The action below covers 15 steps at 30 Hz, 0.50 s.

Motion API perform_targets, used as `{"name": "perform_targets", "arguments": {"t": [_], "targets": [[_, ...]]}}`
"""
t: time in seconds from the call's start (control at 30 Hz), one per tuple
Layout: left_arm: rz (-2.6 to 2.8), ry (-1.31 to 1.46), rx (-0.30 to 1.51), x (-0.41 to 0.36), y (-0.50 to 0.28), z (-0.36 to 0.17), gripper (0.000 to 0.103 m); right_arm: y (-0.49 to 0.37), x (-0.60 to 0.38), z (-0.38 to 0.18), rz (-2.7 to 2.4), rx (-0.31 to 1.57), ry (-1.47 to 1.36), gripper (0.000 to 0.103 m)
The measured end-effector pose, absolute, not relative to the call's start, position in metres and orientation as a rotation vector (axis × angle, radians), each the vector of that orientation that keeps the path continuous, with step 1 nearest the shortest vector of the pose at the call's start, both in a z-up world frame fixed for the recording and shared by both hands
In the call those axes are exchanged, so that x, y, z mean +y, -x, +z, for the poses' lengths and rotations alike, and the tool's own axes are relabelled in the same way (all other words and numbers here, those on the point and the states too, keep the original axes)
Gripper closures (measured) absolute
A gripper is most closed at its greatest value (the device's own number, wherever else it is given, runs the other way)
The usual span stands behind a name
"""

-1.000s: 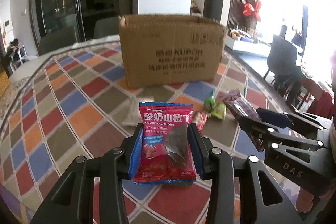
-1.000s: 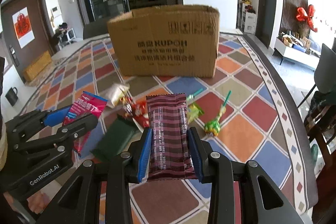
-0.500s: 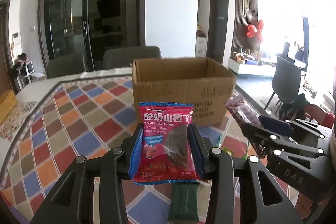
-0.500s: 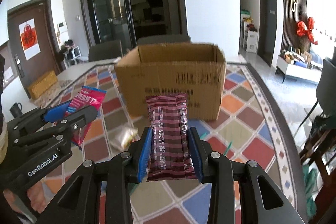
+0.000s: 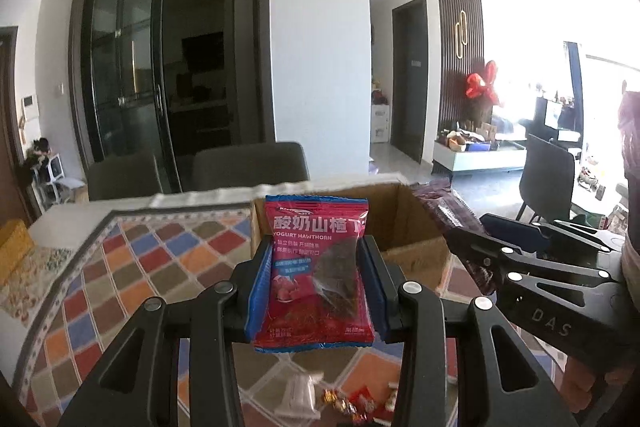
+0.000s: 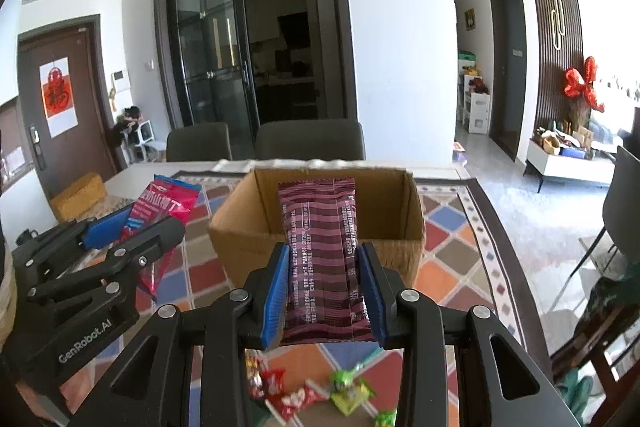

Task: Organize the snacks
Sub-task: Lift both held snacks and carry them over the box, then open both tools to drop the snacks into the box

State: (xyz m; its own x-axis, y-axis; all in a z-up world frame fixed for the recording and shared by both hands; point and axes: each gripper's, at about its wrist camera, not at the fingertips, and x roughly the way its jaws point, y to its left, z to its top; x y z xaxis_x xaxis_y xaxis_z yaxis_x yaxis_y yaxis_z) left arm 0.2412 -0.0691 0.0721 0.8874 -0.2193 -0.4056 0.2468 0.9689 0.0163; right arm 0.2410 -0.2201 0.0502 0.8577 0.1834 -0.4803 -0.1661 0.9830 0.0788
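The red yogurt hawthorn packet (image 5: 316,269) sits pinched between the blue pads of the left tongs (image 5: 316,287), held upright in the air. The dark striped wafer bar (image 6: 322,259) is pinched the same way in the right tongs (image 6: 323,291). Just ahead of both tongs stands the open cardboard box (image 6: 240,223), its mouth facing up; what lies on its floor cannot be made out. Each packet looks raised to about rim level, short of the opening, so neither is dropped in yet.

Below and behind the tongs, loose sweets (image 6: 280,387) and green-wrapped candies (image 6: 352,391) lie on the checked tabletop (image 5: 132,267), along with a small clear packet (image 5: 298,393). By my reading the sorting is partway: two snacks are in hand for the box, and several small ones remain to be gathered.
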Motion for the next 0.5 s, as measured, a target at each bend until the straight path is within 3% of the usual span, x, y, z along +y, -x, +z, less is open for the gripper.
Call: {"name": "perform_targets", "arguments": {"t": [0.5], "targets": [[-0.291,-0.084,0.432,-0.071,-0.308,0.107,0.062,-0.311,-0.22,0.074,0.192,0.524,-0.058,0.066]]}}
